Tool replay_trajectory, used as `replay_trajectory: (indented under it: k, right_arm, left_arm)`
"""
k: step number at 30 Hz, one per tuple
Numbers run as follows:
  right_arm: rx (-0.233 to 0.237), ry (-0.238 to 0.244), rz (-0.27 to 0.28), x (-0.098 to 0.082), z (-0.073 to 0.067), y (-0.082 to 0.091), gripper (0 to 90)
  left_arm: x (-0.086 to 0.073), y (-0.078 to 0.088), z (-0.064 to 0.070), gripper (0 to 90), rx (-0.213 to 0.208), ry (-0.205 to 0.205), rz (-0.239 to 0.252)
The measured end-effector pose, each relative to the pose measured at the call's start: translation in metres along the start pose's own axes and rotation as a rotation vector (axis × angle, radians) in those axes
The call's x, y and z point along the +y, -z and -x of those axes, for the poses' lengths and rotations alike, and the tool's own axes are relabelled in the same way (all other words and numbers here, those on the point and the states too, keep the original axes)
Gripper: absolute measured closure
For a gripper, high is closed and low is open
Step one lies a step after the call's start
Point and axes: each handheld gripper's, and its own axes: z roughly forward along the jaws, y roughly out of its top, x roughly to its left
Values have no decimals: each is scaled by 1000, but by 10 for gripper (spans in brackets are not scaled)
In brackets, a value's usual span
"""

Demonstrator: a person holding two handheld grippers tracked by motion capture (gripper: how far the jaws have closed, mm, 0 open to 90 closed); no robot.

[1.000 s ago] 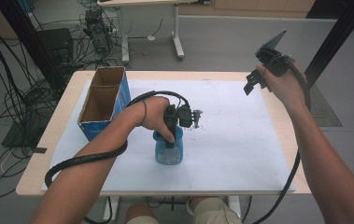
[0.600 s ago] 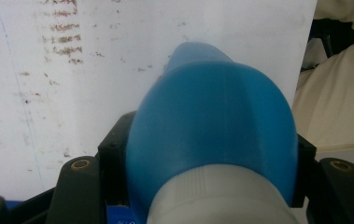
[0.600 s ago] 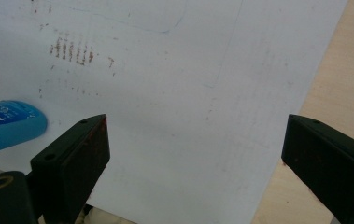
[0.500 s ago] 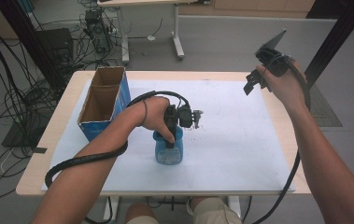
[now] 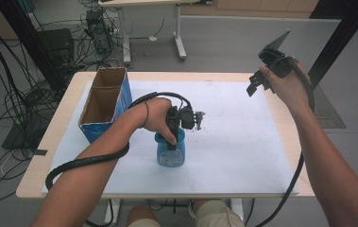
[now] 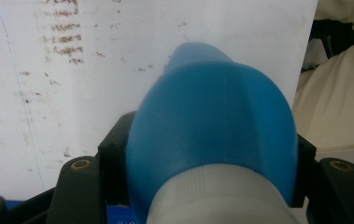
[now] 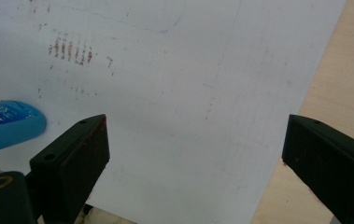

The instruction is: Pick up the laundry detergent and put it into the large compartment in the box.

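A blue plastic bottle (image 5: 171,152) stands upright on the white sheet (image 5: 233,142) near the table's front middle. My left gripper (image 5: 172,137) comes down on its top, and both jaws press against the blue shoulder of the bottle (image 6: 212,121) above its white neck. My right gripper (image 5: 258,84) is held high over the table's far right corner, jaws wide apart with nothing between them. In the right gripper view the right gripper (image 7: 195,154) looks down on the white sheet, and the bottle (image 7: 6,125) shows at the left edge.
An open blue cardboard box (image 5: 105,101) with two compartments stands at the left of the wooden table (image 5: 39,156). Brown smudges mark the white sheet (image 7: 72,50). Cables, a desk frame and equipment lie on the floor beyond the table.
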Motion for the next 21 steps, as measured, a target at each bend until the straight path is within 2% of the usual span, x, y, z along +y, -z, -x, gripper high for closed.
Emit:
replay_trajectory:
  k: [7, 11, 19, 21]
  right_arm:
    - [1, 2, 0, 1, 0, -2, 77]
    - [6, 3, -6, 2, 0, -3, 76]
    - [8, 10, -10, 2, -1, -4, 76]
    - [8, 10, -10, 1, -1, -5, 76]
  left_arm:
    - [-2, 3, 3, 379, 6, 15, 4]
    - [-2, 13, 5, 379, 13, 36, 6]
    - [0, 50, 10, 379, 37, 117, 10]
    - [0, 64, 10, 379, 39, 144, 10]
